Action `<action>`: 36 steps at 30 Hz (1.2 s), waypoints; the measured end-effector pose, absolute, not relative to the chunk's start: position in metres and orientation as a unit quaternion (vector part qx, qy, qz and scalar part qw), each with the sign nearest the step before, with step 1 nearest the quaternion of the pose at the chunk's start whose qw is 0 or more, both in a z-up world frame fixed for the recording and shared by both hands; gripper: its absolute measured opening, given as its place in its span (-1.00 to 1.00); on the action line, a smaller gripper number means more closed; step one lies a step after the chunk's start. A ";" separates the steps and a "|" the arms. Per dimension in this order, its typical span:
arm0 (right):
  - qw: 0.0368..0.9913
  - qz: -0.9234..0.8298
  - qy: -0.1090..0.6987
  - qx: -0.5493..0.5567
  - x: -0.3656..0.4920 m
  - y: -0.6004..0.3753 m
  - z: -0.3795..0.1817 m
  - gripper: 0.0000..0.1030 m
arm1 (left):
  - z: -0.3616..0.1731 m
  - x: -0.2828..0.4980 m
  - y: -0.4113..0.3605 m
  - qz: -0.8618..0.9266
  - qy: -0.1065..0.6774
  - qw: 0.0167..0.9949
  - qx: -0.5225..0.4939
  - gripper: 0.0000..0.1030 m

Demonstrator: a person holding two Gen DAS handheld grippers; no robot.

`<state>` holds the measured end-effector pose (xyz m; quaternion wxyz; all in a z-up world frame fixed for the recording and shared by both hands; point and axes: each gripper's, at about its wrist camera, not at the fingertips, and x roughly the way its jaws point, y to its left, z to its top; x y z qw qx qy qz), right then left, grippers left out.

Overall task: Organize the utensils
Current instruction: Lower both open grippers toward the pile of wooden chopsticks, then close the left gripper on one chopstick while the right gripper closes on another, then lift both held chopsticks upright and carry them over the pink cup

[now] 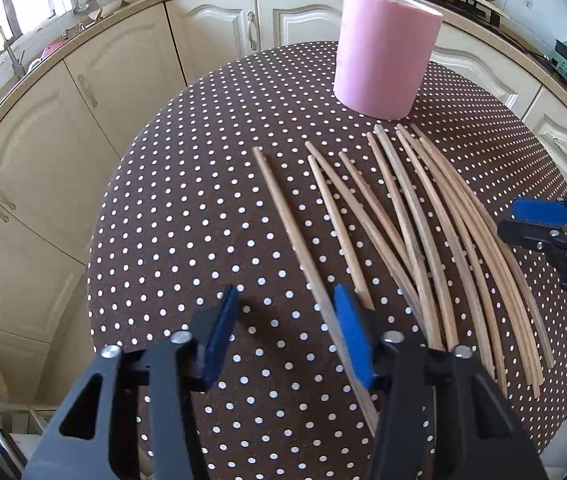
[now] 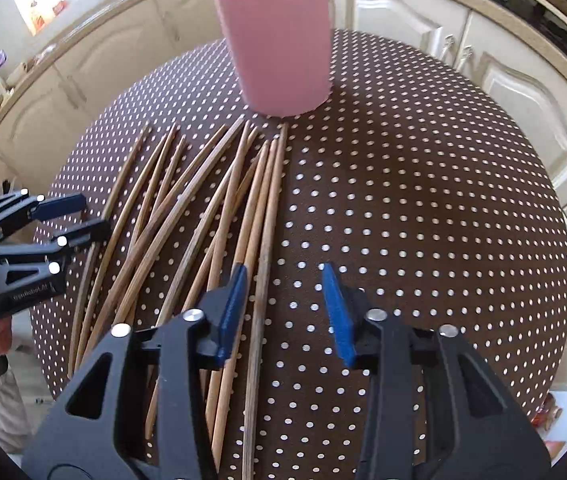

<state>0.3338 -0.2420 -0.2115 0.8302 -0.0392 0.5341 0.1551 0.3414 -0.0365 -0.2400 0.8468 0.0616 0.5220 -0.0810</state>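
2 grippers tilted steeply down over the dotted table (image 1: 203, 200): left gripper (image 1: 285, 334) and right gripper (image 2: 283, 312), jaws partly apart, gripping nothing; 1 pink cup (image 1: 385, 52) upright; roughly 12 wooden chopsticks (image 1: 415, 224) lying loose before it

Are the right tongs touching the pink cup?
Apart. The right wrist view shows the right tongs open over chopsticks, with dotted tablecloth between them and the pink cup.
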 end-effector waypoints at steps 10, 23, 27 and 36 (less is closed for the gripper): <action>0.779 0.146 0.596 -0.130 0.366 -0.215 -0.214 -0.44 | -0.239 0.359 -0.035 -0.087 0.535 0.838 0.064 -0.54; 0.786 0.155 0.593 -0.084 0.388 -0.202 -0.198 -0.89 | -0.244 0.375 -0.003 -0.098 0.535 0.839 -0.012 -0.88; 0.800 0.162 0.575 -0.062 0.381 -0.214 -0.183 -0.89 | -0.235 0.368 0.003 -0.108 0.510 0.853 -0.026 -0.88; 0.857 0.194 0.477 0.007 0.361 -0.241 -0.110 -0.89 | -0.177 0.351 -0.011 -0.159 0.421 0.891 -0.064 -0.88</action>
